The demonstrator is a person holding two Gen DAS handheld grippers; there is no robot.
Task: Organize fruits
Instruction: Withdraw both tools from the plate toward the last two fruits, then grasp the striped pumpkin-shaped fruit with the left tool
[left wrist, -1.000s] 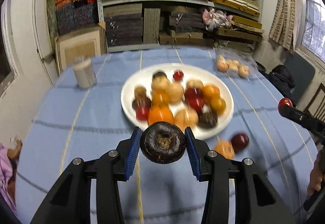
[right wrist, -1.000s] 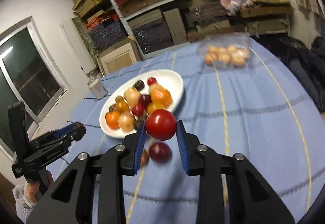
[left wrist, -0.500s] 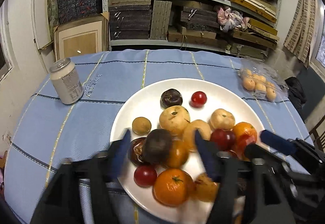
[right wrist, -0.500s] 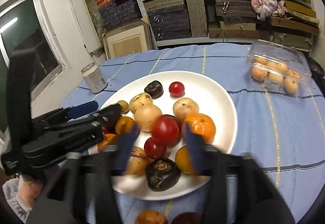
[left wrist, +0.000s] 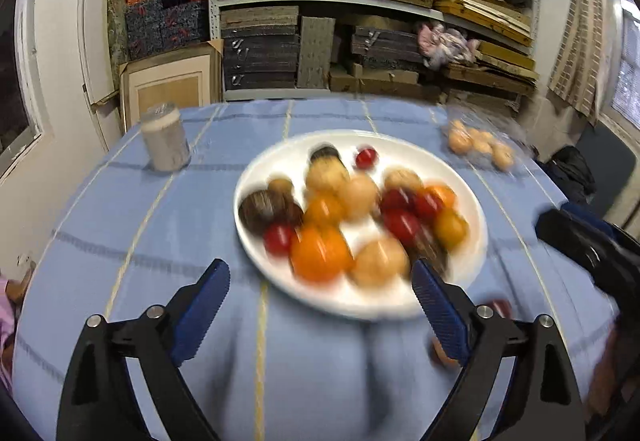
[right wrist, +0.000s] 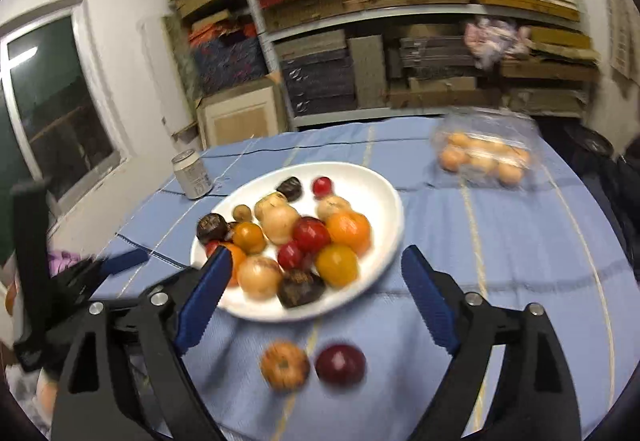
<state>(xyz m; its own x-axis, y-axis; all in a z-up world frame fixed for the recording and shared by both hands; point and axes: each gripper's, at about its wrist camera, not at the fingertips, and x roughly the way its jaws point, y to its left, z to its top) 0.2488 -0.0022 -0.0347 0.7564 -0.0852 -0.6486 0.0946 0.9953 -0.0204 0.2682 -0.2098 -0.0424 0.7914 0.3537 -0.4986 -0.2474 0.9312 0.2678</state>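
A white plate (left wrist: 472, 197) (right wrist: 384, 193) on the blue tablecloth holds several fruits: oranges, red tomatoes, tan fruits and dark brown ones. My left gripper (left wrist: 320, 295) is open and empty, just short of the plate's near rim. My right gripper (right wrist: 316, 283) is open and empty, its fingers on either side of the plate's near edge. On the cloth below it lie a tan fruit (right wrist: 285, 365) and a dark red fruit (right wrist: 341, 364). The right gripper also shows at the right edge of the left wrist view (left wrist: 588, 245).
A drink can (left wrist: 166, 141) (right wrist: 191, 175) stands on the cloth left of the plate. A clear plastic box of tan fruits (left wrist: 480, 145) (right wrist: 484, 153) lies at the far right. Shelves of stacked boards stand behind the table. The left gripper (right wrist: 80, 277) shows at left in the right wrist view.
Both grippers let go of their fruits onto the plate, opened wide, and have pulled back toward the near side of the plate.
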